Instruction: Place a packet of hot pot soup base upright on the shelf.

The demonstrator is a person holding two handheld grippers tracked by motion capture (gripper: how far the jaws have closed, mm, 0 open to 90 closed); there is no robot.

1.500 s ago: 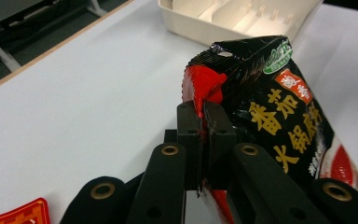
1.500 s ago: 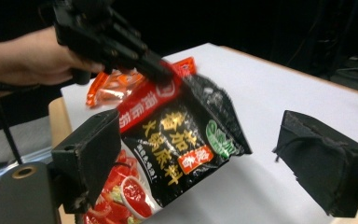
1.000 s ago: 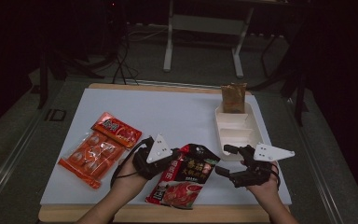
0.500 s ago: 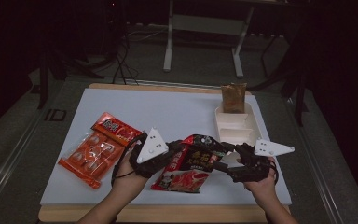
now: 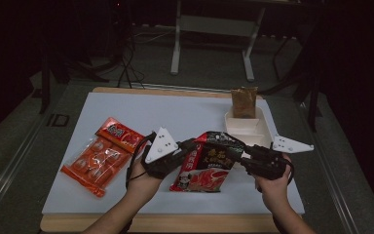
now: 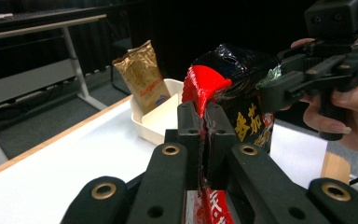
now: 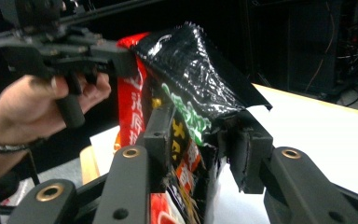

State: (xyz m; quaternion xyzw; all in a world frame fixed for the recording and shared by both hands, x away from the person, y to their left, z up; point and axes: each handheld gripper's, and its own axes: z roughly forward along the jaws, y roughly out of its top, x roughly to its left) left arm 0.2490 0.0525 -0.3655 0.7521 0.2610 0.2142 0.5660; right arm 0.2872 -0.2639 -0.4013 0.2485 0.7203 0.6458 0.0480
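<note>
- Lifted off the table [image 5: 126,105] since a second ago, the noodle packet [image 5: 207,163] now stands tilted between the two grippers instead of lying flat near the front edge.
- Left gripper [image 6: 204,123]: jaws pressed together on the packet's red edge; the strip between the pads is hidden.
- Right gripper [image 7: 204,140]: jaws have just been closing, with the packet's black crinkled end between them. One pad touches the wrapper; whether the other presses on it cannot be told.
- In the high view the left gripper [image 5: 177,156] and right gripper [image 5: 246,158] flank the packet, and their bodies cover its side edges.
- Behind, a white tray [image 5: 268,134] is partly masked by the packet and right gripper; a brown pouch [image 5: 244,101] stands at its far end.
- Two orange snack bags [image 5: 102,156] lie at left, their print too small to read.
</note>
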